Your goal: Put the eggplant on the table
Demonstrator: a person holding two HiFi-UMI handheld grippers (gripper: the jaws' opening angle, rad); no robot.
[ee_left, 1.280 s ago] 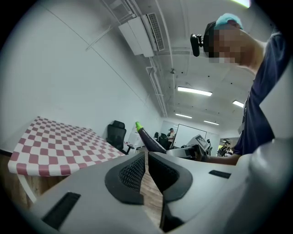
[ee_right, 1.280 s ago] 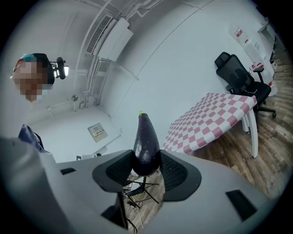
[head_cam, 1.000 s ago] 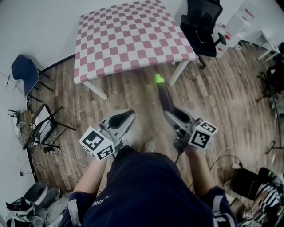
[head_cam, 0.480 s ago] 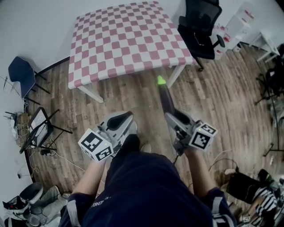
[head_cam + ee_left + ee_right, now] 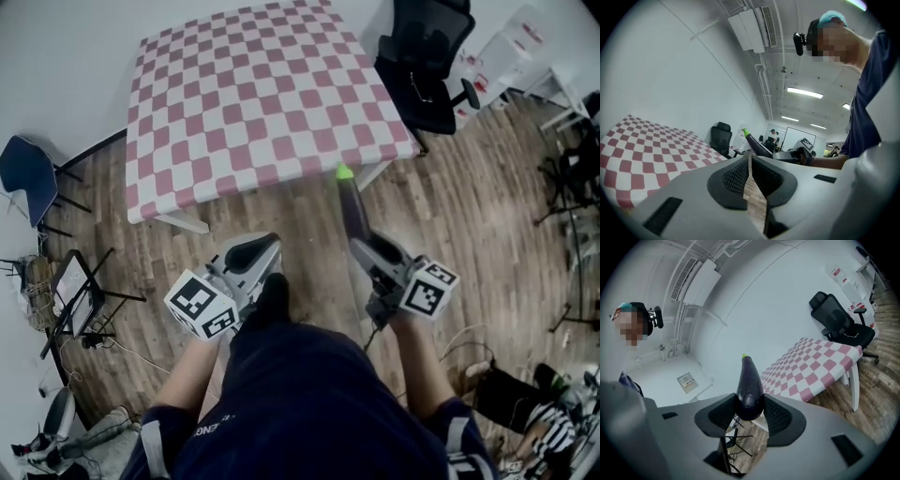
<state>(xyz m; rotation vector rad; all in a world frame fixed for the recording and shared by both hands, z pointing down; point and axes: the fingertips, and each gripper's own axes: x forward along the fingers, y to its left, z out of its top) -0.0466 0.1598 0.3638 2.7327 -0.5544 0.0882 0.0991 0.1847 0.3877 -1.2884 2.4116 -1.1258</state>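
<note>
The step in hand looks like the carry to the desk (image 5: 253, 103). The right gripper (image 5: 364, 246) has its jaws clamped on the fat rounded end of the eggplant (image 5: 352, 206). The rest of the dark body sticks out ahead of them, and the green stem tip just reaches the desk's near edge, close to its near right corner.

To do this well, I would take the eggplant well in over the checkered cloth, not just past the rim. It should come down until its belly rests on the cloth, and only then should the jaws let go. It is held at one end only, so the long free end may sag or swing – a firm grip and a slow descent seem wise. It is round, so it could roll off if laid near the edge.

The left gripper (image 5: 251, 253) hangs short of the desk, its jaws pressed together on nothing.

Counted – one eggplant, one desk, two grippers, one black office chair (image 5: 427, 47) past the desk's right side, one blue chair (image 5: 23, 169) off its left side.
</note>
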